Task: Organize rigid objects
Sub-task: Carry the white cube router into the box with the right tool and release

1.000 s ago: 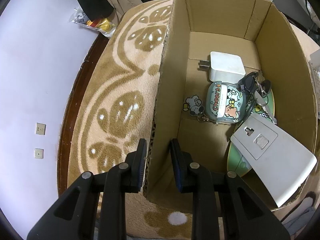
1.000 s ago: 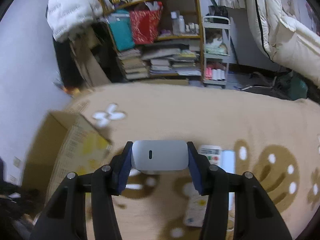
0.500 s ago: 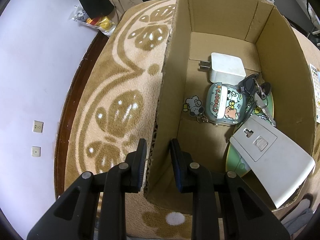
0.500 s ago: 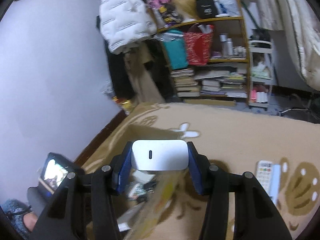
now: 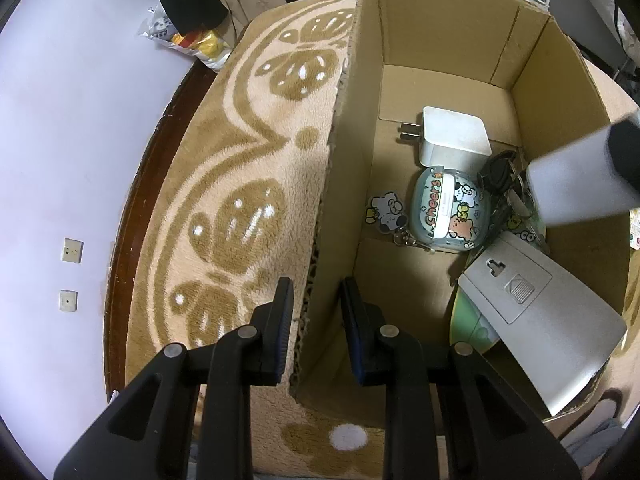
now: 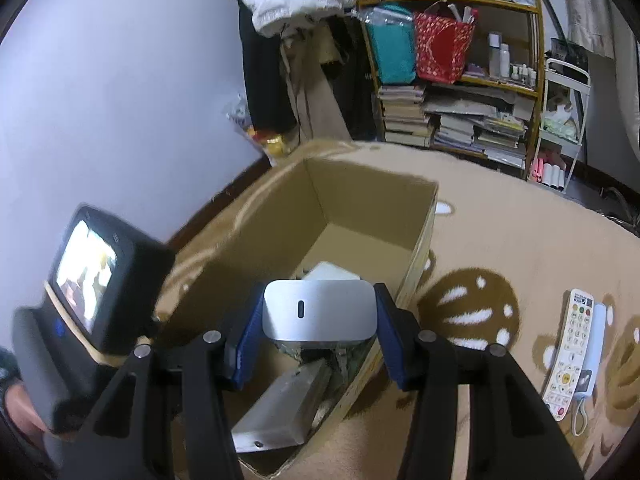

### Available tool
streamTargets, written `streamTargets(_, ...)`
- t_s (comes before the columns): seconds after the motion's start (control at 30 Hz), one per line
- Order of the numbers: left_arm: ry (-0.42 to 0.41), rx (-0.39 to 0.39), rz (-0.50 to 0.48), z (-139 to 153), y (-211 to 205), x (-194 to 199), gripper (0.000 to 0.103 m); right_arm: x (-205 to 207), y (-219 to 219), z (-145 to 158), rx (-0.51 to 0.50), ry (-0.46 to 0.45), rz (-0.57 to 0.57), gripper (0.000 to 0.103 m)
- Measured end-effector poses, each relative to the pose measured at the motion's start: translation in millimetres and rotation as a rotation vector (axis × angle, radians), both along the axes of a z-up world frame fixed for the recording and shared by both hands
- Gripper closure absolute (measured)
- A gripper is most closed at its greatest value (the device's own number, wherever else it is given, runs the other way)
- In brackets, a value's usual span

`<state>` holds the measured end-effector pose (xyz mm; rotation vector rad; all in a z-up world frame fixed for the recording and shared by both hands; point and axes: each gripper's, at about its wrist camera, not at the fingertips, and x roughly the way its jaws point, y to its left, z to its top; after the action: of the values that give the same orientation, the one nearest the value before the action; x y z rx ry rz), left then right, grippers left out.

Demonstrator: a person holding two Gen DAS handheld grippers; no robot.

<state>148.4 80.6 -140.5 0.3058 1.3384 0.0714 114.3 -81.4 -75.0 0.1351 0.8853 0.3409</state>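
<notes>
Silver block over the box

My right gripper (image 6: 319, 344) clamps a silver block (image 6: 320, 310); my left gripper (image 5: 316, 320) pinches the box (image 5: 440, 32) wall. A case (image 5: 448, 208) inside reads "cheers".

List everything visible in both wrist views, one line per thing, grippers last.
cardboard box: 1, brown, open on the rug
charger: 1, white, inside the box
earbud case: 1, pale cartoon print, box floor
keys: 1 bunch, dark, beside the case
flat panel: 1, grey, leaning in the box
remote: 1, white, on the rug
rug: 1, beige with brown pattern
bookshelf: 1, wooden, cluttered
silver device: 1, over the box
left hand-held gripper: shut on the box wall
right hand-held gripper: holding the silver device
</notes>
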Motion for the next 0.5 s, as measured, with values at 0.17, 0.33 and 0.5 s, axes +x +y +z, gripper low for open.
streamTargets(0.17, -0.002, 0.003, -0.007, -0.2, -0.8, 0.7, 0.080, -0.5, 7.1, -8.0, -0.040, -0.001, -0.002, 0.047)
streamTargets(0.33, 0.003, -0.009, -0.002, -0.4, 0.2, 1.2, 0.079, -2.2, 2.2, -1.7, -0.019, -0.018, -0.022, 0.047)
streamTargets(0.5, 0.004, -0.009, -0.001, 0.3, 0.1, 1.5, 0.079, -1.9, -6.4, 9.8, -0.123, -0.036, -0.033, 0.045)
